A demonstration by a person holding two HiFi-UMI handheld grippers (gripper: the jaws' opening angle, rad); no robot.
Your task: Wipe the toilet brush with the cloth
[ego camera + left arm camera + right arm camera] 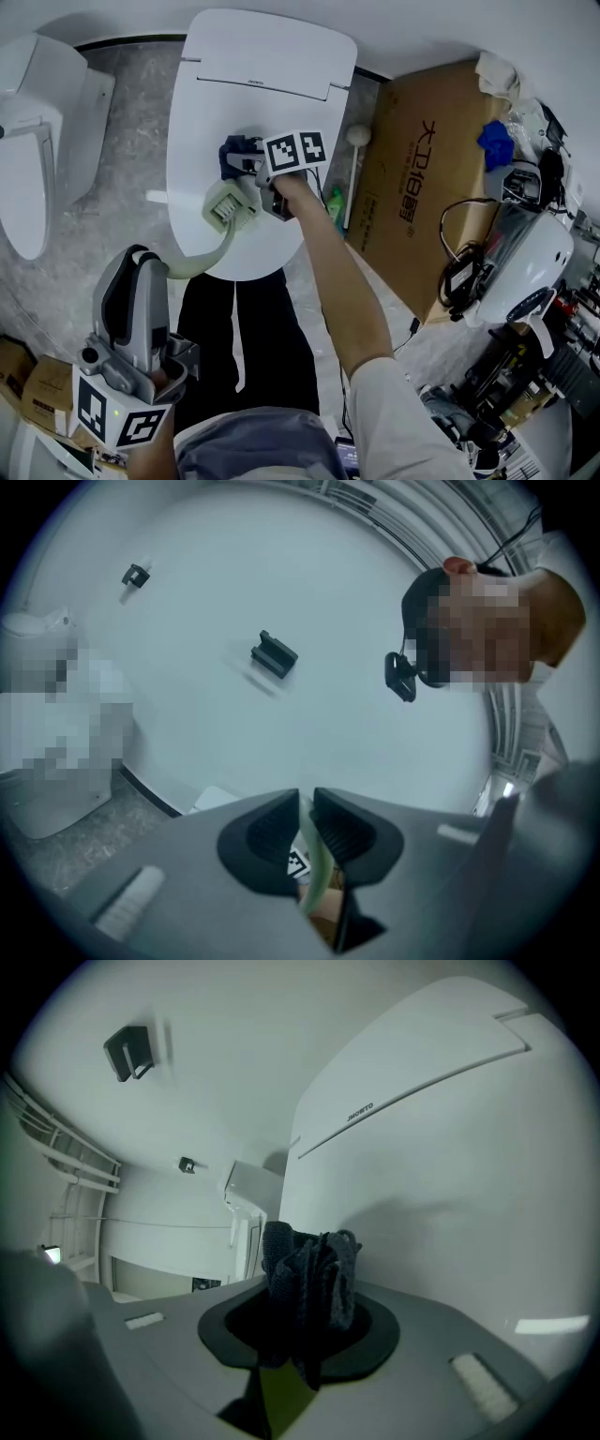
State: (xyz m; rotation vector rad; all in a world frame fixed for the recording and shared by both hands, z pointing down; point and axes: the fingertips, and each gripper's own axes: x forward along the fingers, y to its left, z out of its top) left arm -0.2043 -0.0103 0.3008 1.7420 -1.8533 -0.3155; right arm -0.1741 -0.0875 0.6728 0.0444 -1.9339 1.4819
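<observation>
The toilet brush is pale green, with a squarish head (229, 206) and a curved handle (202, 262). It hangs over the closed white toilet lid (272, 66). My left gripper (155, 262), low at the left, is shut on the handle's end, and the handle (317, 860) shows pinched between its jaws. My right gripper (251, 171) is shut on a dark blue cloth (237, 154) just above and right of the brush head. That cloth (307, 1279) bunches up between the right jaws, close to the lid (450, 1147). I cannot tell whether the cloth touches the brush head.
A second white toilet (37, 122) stands at the left. A large cardboard box (441, 178) lies to the right, with a white rod with a ball end (356, 141) beside it. White appliances and cables (516, 262) crowd the far right. The person's dark trousers (239, 337) are below the bowl.
</observation>
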